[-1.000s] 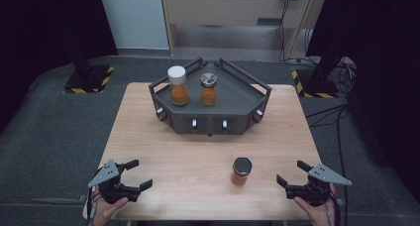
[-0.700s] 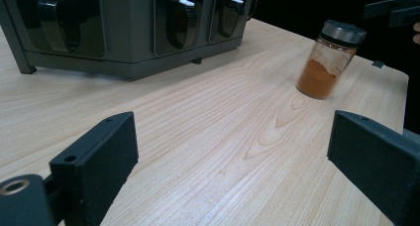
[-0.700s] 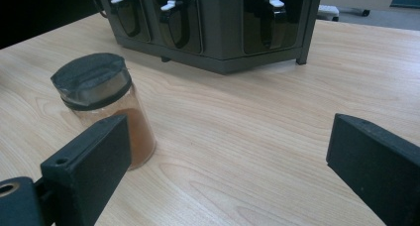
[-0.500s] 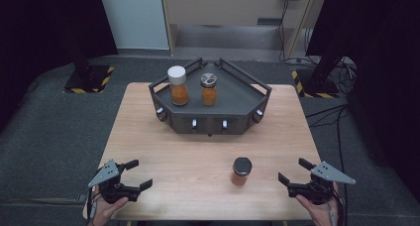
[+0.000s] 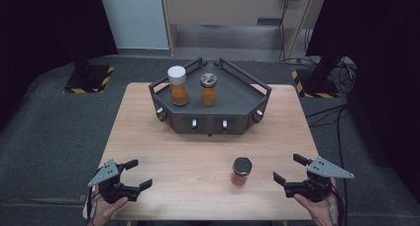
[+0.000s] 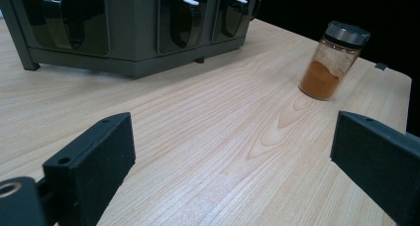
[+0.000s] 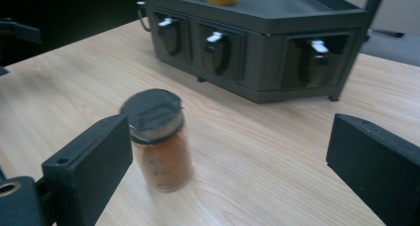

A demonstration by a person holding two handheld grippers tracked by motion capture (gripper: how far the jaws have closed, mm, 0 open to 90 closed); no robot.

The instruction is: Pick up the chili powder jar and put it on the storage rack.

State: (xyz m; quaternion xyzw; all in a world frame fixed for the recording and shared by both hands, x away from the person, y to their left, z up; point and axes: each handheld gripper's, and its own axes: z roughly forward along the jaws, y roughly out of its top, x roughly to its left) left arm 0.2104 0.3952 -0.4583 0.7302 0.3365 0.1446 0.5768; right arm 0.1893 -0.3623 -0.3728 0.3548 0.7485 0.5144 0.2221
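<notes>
A small glass jar of orange powder with a black lid [image 5: 241, 171] stands upright on the wooden table [image 5: 198, 151], right of centre near the front. My right gripper [image 5: 286, 167] hovers just right of it, open, with the jar [image 7: 158, 141] ahead by its left jaw and not touched. My left gripper [image 5: 140, 173] sits at the front left, open. Its jaws have just been opening and nothing is between them. In the left gripper view [image 6: 230, 137] the jar [image 6: 332, 62] stands far off to the right.
A dark grey angled rack [image 5: 213, 119] with small drawers in its front [image 7: 218, 50] stands at the back middle of the table. On top stand a white-lidded orange jar [image 5: 178, 85] and a metal-lidded one [image 5: 208, 88]. Bare wood lies between both grippers.
The right gripper has risen a little at the front right. The left gripper, the jar and the rack stay where they were.
</notes>
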